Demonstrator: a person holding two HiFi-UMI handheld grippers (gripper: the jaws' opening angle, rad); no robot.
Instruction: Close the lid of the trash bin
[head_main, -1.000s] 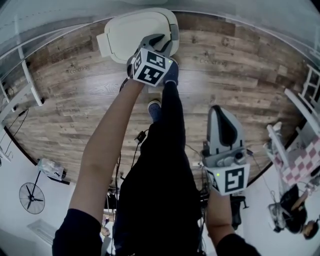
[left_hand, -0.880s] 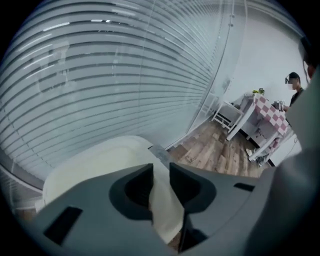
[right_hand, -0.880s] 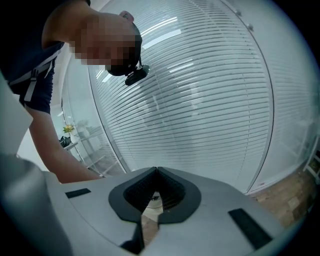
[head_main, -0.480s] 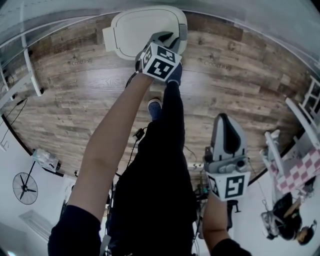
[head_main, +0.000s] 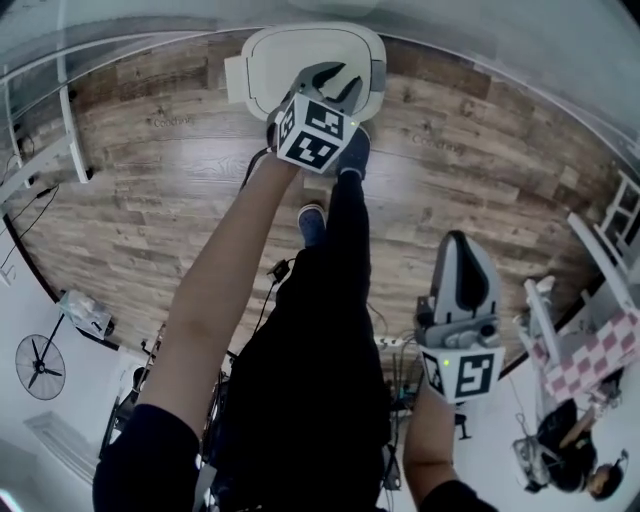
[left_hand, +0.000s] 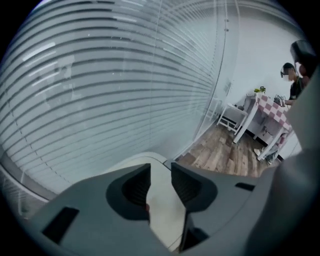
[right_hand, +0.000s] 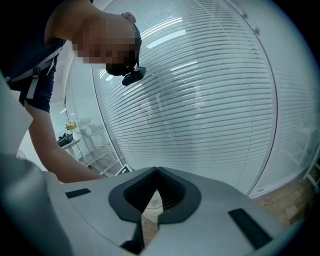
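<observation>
In the head view the trash bin (head_main: 370, 85) stands on the wooden floor at the top middle, seen from above. Its white lid (head_main: 290, 60) lies flat over it. My left gripper (head_main: 327, 78) hangs over the near right part of the lid. In the left gripper view its jaws (left_hand: 161, 175) stand apart and have just been opening. Only the white lid (left_hand: 162, 215) shows in the gap, and nothing is pinched. My right gripper (head_main: 458, 250) is held low at the right, far from the bin. Its jaw tips (right_hand: 156, 171) meet, shut on nothing.
A glass wall with blinds (left_hand: 100, 90) runs right behind the bin. My own legs and shoes (head_main: 310, 222) stand just before it. A fan (head_main: 38, 367) sits at the lower left. A white table with a checked cloth (head_main: 600, 340) and another person (head_main: 560, 440) are at the right.
The bin and lid now sit further right in the head view. The left gripper has lifted a little over the lid and its jaws stand wider. The right gripper has barely moved.
</observation>
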